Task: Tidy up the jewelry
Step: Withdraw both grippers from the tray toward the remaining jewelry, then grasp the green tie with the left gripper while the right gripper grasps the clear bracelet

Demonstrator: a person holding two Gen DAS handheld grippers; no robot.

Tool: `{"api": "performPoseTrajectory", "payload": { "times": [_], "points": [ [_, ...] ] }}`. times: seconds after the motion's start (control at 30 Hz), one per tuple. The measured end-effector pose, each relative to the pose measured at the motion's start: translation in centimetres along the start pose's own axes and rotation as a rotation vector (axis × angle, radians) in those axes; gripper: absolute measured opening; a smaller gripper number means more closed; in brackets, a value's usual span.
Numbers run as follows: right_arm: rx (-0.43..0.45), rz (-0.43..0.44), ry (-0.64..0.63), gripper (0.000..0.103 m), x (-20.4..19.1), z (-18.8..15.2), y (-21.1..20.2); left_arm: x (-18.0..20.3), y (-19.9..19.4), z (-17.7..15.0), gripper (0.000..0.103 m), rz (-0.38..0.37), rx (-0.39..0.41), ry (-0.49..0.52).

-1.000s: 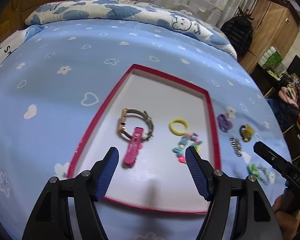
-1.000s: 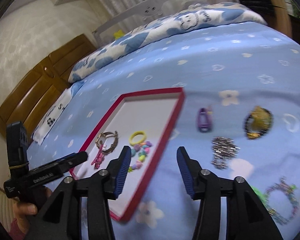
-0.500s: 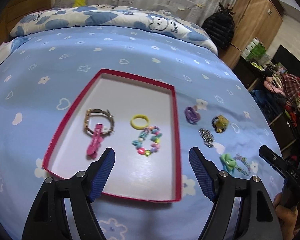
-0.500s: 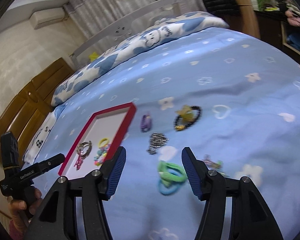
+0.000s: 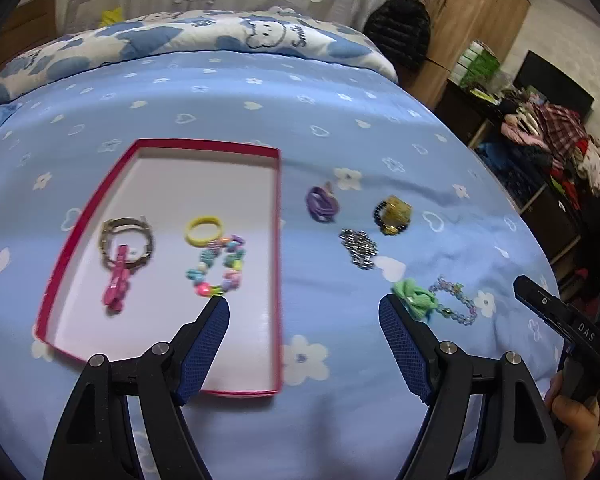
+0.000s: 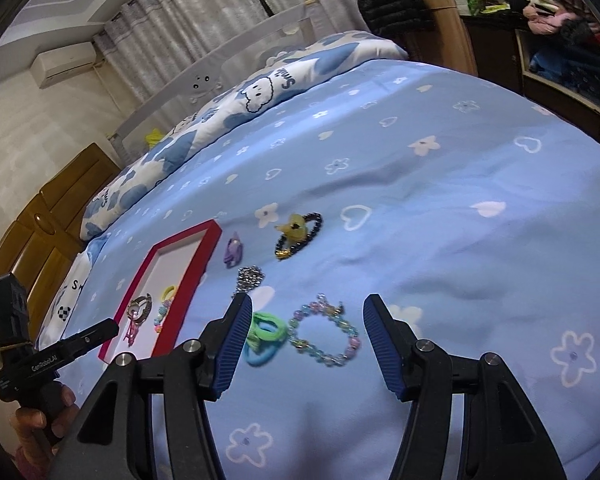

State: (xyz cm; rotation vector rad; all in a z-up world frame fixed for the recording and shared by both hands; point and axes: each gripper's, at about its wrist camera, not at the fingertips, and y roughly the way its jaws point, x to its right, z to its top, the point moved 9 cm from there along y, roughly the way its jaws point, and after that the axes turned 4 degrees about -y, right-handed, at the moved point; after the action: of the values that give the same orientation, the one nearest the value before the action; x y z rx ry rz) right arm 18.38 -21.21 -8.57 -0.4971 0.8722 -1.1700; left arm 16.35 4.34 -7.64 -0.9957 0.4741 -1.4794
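Note:
A red-rimmed white tray (image 5: 278, 240) lies on the blue bedspread. It holds a watch (image 5: 126, 242), a pink clip (image 5: 116, 286), a yellow ring band (image 5: 203, 231) and a pastel bead bracelet (image 5: 218, 266). Right of it lie a purple tie (image 5: 322, 205), a black-and-gold bracelet (image 5: 394, 215), a silver chain (image 5: 358, 248), a green scrunchie (image 5: 414, 298) and a clear bead bracelet (image 6: 326, 336). My left gripper (image 5: 304, 338) is open above the tray's right edge. My right gripper (image 6: 306, 344) is open, just short of the clear bead bracelet and green scrunchie (image 6: 266, 330).
A folded cloud-print quilt (image 5: 204, 38) lies at the head of the bed. A wooden wardrobe (image 5: 476, 12) and a cluttered shelf (image 5: 540, 148) stand past the bed's right side.
Both grippers have pulled back and swung right. The left view now takes in the loose pieces beside the tray. The right gripper has moved from the tray's edge to the clear bead bracelet.

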Motion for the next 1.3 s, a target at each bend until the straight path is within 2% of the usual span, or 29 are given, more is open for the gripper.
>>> {"api": "performPoseTrajectory", "payload": {
  "times": [0.43,1.0,1.17,1.3],
  "points": [
    [-0.048,-0.024,-0.033,0.060,1.9,-1.2,0.6,5.0,4.0,0.3,0.076,-0.014,-0.054,0.109],
    [-0.134,-0.049,-0.125,0.058,0.8,-2.1,3.2,7.8,9.8,0.3,0.075,-0.014,-0.132,0.178],
    [-0.204,-0.078,-0.166,0.039,1.0,-3.3,5.1,8.6,11.8,0.1,0.066,-0.014,-0.170,0.207],
    [-0.219,-0.092,-0.182,0.033,1.1,-3.6,5.8,9.1,13.6,-0.2,0.056,-0.012,-0.217,0.243]
  ]
}}
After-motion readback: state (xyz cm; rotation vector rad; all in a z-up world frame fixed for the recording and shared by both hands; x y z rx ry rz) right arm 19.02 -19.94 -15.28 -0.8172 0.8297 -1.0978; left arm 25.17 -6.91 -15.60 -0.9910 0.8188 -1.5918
